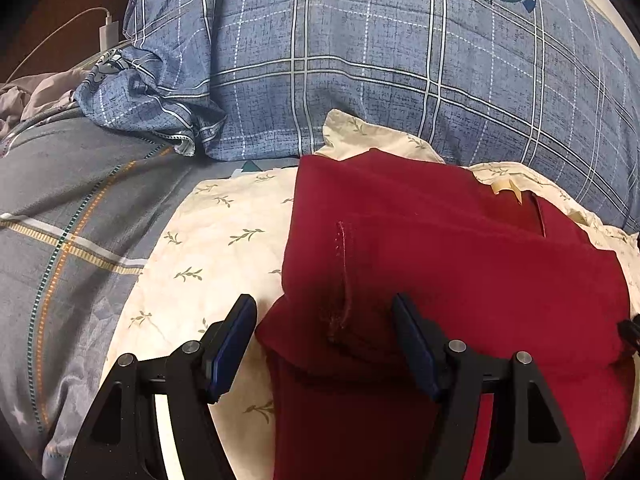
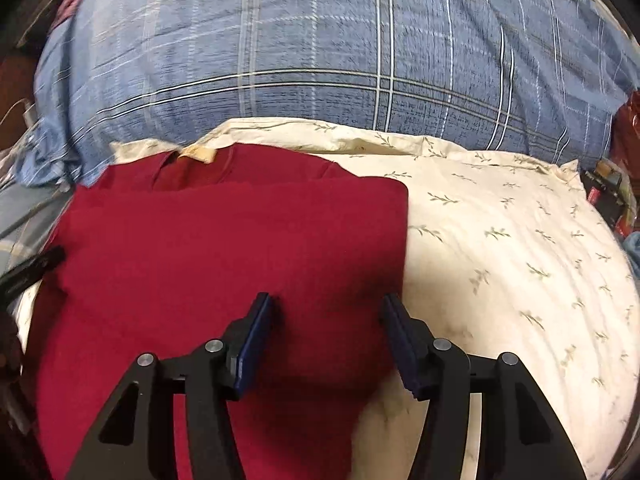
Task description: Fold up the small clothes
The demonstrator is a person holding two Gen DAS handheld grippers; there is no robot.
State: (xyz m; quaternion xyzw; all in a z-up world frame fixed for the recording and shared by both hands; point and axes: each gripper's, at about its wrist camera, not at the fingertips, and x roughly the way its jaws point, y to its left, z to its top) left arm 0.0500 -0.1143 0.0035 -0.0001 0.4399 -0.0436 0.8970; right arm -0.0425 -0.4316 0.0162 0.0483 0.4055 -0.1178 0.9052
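Note:
A dark red garment (image 1: 460, 260) lies partly folded on a cream leaf-print pillow (image 1: 208, 240), with a beige label near its far edge. My left gripper (image 1: 324, 308) is open just above the garment's near left edge, where a stitched seam bunches up. In the right wrist view the same red garment (image 2: 220, 248) lies on the cream pillow (image 2: 500, 248). My right gripper (image 2: 326, 306) is open over the garment's near right part, holding nothing. The tip of the left gripper (image 2: 32, 268) shows at the left edge there.
A large blue plaid duvet (image 1: 380, 72) is heaped behind the pillow. A grey striped sheet (image 1: 72, 220) lies to the left, with a white charger and cable (image 1: 108, 28) beyond. Cluttered red and dark items (image 2: 616, 184) sit at the far right.

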